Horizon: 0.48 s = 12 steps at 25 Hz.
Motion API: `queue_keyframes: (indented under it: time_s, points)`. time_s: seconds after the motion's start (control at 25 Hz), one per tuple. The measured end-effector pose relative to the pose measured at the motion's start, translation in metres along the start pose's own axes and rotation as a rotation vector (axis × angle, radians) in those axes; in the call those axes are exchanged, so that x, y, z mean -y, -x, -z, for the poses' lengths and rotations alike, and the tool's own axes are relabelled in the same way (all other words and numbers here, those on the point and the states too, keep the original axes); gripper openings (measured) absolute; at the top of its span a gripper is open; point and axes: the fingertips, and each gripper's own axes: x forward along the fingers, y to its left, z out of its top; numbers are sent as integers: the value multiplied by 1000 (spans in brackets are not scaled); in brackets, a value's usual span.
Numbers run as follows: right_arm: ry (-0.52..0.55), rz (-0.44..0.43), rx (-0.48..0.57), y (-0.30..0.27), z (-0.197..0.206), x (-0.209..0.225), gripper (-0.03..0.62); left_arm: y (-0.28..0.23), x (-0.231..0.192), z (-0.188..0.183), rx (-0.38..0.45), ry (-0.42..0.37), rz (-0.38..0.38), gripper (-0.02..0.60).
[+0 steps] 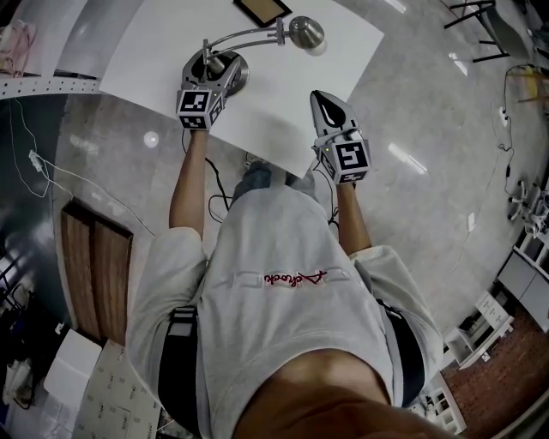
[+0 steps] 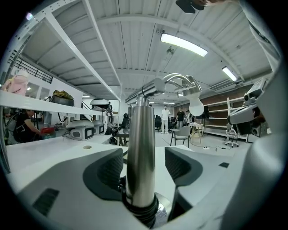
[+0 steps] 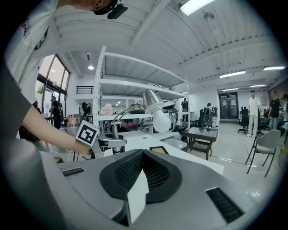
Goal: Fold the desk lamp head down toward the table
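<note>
A chrome desk lamp stands at the far left of the white table [image 1: 283,111], with a round base [image 1: 232,75], an upright post [image 2: 140,152] and a curved arm. The arm carries the lamp head [image 1: 306,32] out to the right, above the table. My left gripper [image 1: 210,75] is at the base, its jaws open on either side of the post, with a gap showing at the right pad [image 2: 177,164]. My right gripper [image 1: 330,110] is shut and empty over the table's near edge, apart from the lamp. From there the lamp head [image 3: 157,112] shows ahead to the left.
A dark framed panel [image 1: 262,9] lies flat at the table's far edge, behind the lamp arm. The table's near edge runs just under both grippers. Cables trail on the floor below it. Shelving, chairs and people stand far off in the room.
</note>
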Motion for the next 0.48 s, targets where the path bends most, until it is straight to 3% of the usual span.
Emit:
queue_keyframes:
  time_s: [0.24, 0.48]
  points:
    - [3, 11, 9, 0, -2, 1, 29, -5, -6, -1, -13, -26, -12, 165]
    - [32, 28, 16, -2, -9, 4, 29, -6, -2, -1, -26, -43, 25, 146]
